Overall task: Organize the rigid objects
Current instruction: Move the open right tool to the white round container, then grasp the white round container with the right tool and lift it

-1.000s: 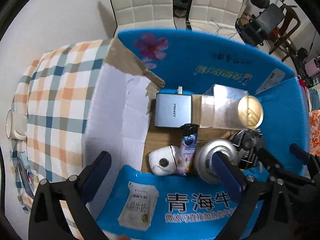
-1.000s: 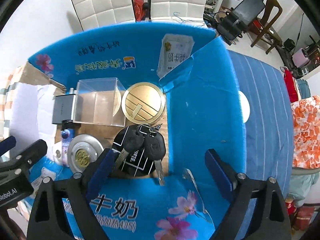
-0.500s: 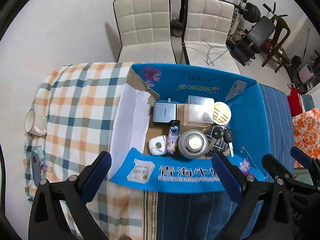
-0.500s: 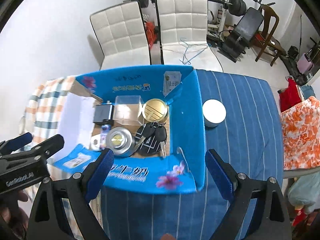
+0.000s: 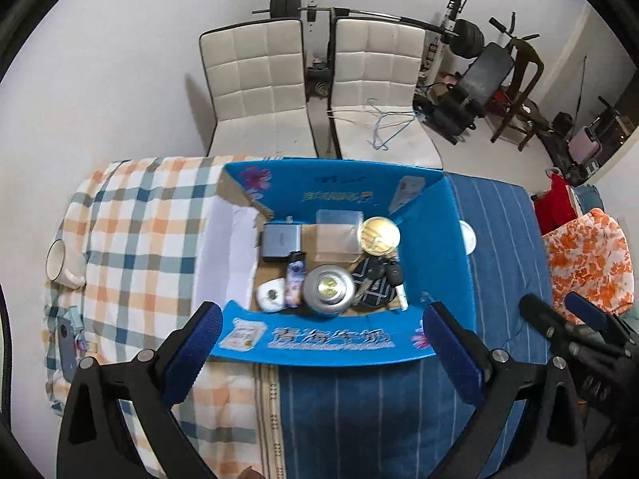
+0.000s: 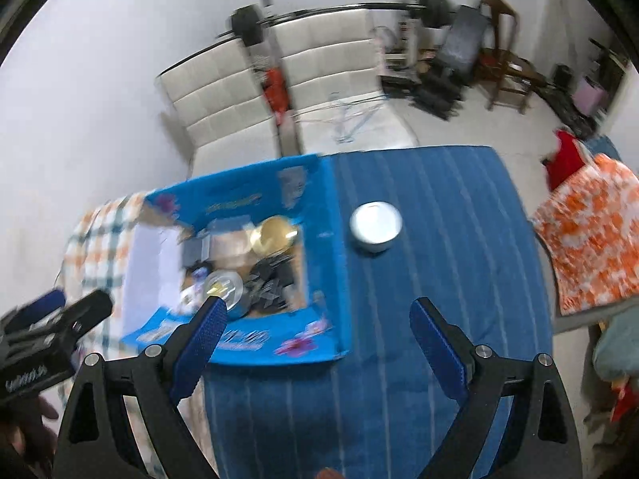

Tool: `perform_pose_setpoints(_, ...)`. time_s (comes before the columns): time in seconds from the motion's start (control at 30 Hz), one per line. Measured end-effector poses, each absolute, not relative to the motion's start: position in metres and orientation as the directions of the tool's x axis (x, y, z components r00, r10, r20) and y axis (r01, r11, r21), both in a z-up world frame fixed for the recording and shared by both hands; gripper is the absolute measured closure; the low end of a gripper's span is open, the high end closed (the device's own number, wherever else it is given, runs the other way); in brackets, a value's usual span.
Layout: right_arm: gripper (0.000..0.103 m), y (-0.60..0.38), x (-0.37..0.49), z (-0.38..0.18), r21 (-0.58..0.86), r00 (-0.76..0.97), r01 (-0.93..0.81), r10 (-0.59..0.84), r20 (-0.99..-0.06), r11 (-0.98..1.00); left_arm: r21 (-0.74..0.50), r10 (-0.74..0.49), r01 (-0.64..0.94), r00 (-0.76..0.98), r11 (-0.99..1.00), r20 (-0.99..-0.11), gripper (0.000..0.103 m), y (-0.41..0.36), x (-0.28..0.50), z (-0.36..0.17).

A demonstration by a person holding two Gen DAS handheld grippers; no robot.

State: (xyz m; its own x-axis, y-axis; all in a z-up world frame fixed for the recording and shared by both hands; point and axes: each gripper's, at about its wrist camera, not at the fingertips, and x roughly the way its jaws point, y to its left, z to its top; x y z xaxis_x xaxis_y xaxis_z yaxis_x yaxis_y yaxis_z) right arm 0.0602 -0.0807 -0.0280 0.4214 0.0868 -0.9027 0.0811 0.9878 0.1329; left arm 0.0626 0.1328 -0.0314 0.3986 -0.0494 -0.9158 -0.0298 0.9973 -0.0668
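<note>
Left wrist view looks down on a blue cardboard box (image 5: 343, 339) whose near flap carries large white Chinese characters, 青海牛奶, beside a printed milk-carton picture; the far wall has smaller yellow writing too small to read. Inside lie a grey power bank (image 5: 280, 241), a clear plastic case (image 5: 337, 235), a gold round tin (image 5: 378, 236), a silver round tin (image 5: 328, 289), a white round gadget (image 5: 270, 296), a small purple tube (image 5: 294, 275) and car keys (image 5: 389, 275) on a dark patterned pouch (image 5: 371, 289). The left claw (image 5: 323, 343) hangs above the near flap with its blue pads spread wide, holding nothing. The box sits on a table, its left part on a checked cloth (image 5: 139, 231) and its right part on a blue striped cloth (image 5: 499, 239). A white mug (image 5: 60, 259) stands near the checked cloth's left edge.

Right wrist view is motion-blurred. The right claw (image 6: 319, 335) is likewise spread apart and empty, over the striped cloth at the box's near right corner. A white round tin (image 6: 375, 225) stands alone on the striped cloth just beside the box's right wall, with bare cloth around it. Lettering on the left tool's body at the lower left is too smeared to read.
</note>
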Motion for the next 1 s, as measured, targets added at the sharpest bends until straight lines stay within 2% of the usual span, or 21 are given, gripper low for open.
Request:
perform_pose_setpoints(0.2,0.008,-0.143,0.094,-0.066,0.080,0.389,0.280,-0.037,-0.920,0.957,-0.029,0.005,-0.074,0.415,0.997,-0.910,0.000,0.105,0.091,-0.058)
perform_pose_setpoints(0.4,0.008,-0.188,0.151,-0.132,0.206,0.336,0.389,0.070,-0.939,0.898,-0.002,0.034,-0.101,0.353,0.995,-0.935,0.000,0.081,0.138,-0.110)
perform_pose_setpoints(0.57,0.008,-0.193,0.206,-0.191,0.278,0.277,0.416,0.170,-0.946,0.866,0.017,0.046,-0.106,0.285,0.994,-0.957,0.000,0.066,0.168,-0.145)
perform_pose_setpoints(0.8,0.010,-0.180,0.253,-0.264,0.253,0.160,0.431,0.202,-0.966,0.866,0.054,0.080,-0.109,0.257,0.993,-0.963,0.000,0.059,0.184,-0.160)
perform_pose_setpoints(1.0,0.012,-0.176,0.259,-0.282,0.214,0.109,0.383,0.186,-0.977,0.899,0.065,0.088,-0.104,0.243,0.992,-0.966,0.000,0.057,0.190,-0.168)
